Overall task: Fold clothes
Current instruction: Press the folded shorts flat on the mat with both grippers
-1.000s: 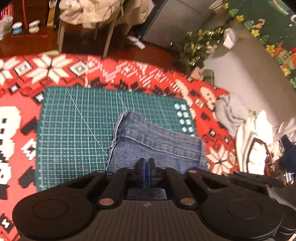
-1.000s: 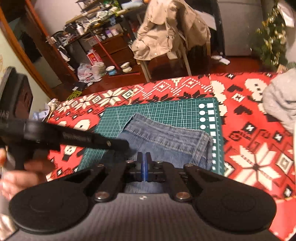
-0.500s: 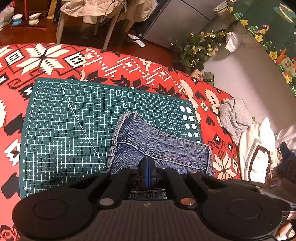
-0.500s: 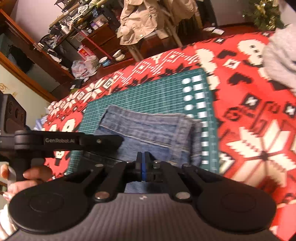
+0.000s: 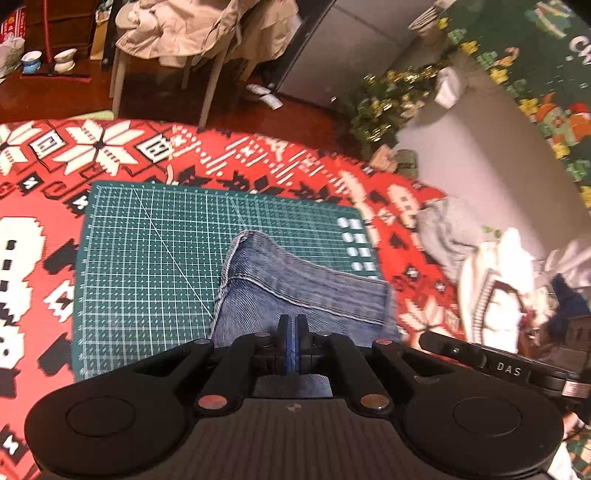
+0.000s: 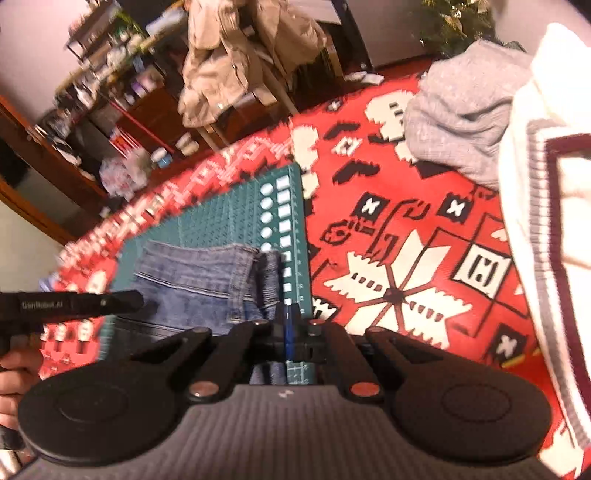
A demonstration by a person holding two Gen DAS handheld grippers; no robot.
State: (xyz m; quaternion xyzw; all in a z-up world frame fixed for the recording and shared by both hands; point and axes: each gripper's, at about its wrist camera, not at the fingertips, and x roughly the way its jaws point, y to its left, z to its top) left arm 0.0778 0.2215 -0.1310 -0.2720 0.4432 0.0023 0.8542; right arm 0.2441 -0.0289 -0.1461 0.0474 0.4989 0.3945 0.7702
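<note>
A folded pair of blue jeans [image 5: 295,288] lies on the right half of a green cutting mat [image 5: 155,258]. My left gripper [image 5: 293,325] is shut, its tips just above the jeans' near edge; nothing shows between the pads. In the right wrist view the jeans [image 6: 207,280] lie left of centre and my right gripper [image 6: 290,314] is shut and empty over the mat's right edge [image 6: 295,236]. The left gripper's body [image 6: 70,304] shows at the left.
A red patterned cloth [image 5: 110,147] covers the table. A grey garment [image 6: 461,122] and a white knit with maroon trim [image 6: 546,206] are piled at the right, also in the left wrist view [image 5: 491,295]. A chair with a beige coat [image 5: 192,29] stands behind.
My right gripper has swung to the right, off the jeans toward the clothes pile. My left gripper has pulled back and up a little. The jeans lie still.
</note>
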